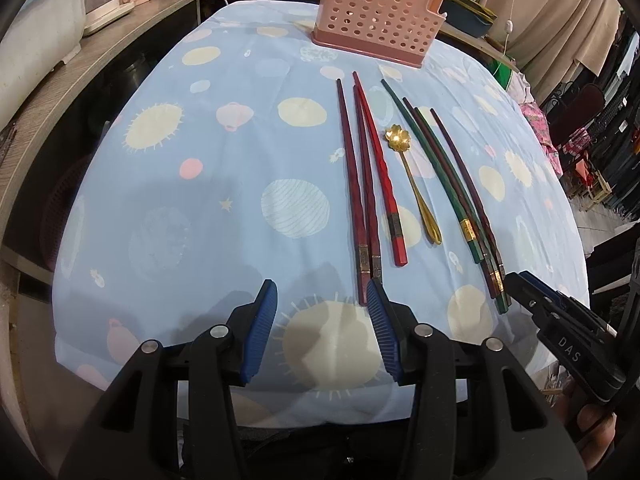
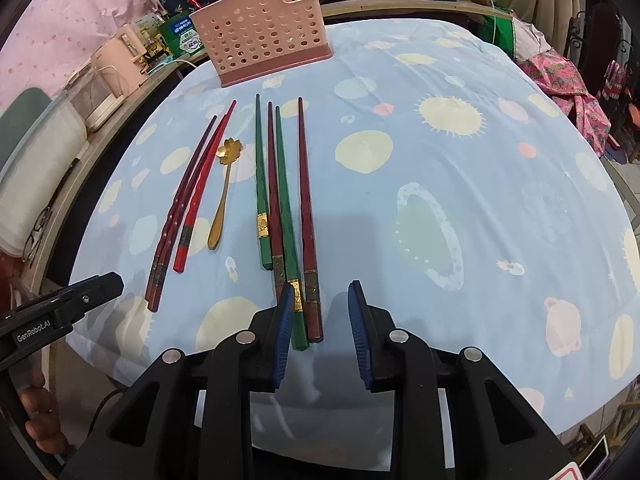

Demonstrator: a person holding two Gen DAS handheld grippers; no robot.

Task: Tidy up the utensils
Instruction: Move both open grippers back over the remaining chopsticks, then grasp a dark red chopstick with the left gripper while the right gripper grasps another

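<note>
Both my left fingers (image 1: 322, 332) and right fingers (image 2: 320, 334) gape wide, gripping nothing, low in frame before the chopsticks (image 2: 306, 216), gold spoon (image 1: 416, 184) and pink holder (image 1: 376, 12).

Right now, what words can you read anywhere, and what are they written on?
"DAS": on the right gripper, seen from the left wrist.
"GenRobot.AI": on the left gripper, seen from the right wrist.
Green packages behind the pink basket: print too blurred to read.
Gold bands on the chopsticks: pattern only, unreadable.
</note>
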